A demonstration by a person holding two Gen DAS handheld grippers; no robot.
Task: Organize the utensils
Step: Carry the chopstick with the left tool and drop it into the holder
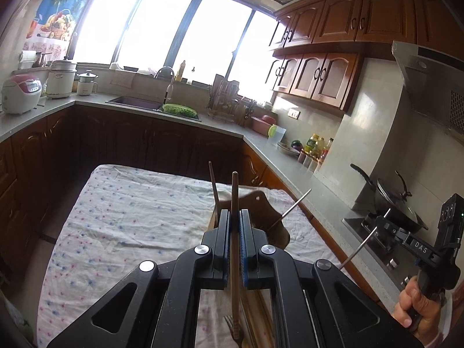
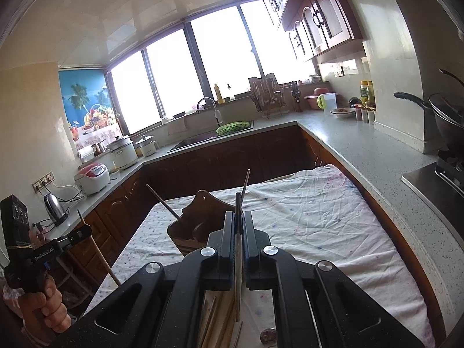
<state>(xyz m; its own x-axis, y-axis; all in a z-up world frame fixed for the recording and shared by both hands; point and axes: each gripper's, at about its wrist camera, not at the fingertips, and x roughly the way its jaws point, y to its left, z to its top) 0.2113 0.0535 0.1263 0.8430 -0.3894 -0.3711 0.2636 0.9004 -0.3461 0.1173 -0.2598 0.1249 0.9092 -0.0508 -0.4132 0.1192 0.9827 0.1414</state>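
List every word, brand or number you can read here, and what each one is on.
"DAS": on the right tool's body, seen from the left wrist.
"GenRobot.AI": on the left tool's body, seen from the right wrist.
Labels on the bottles by the wall: too small to read.
Rice cooker panel: blurred, unreadable.
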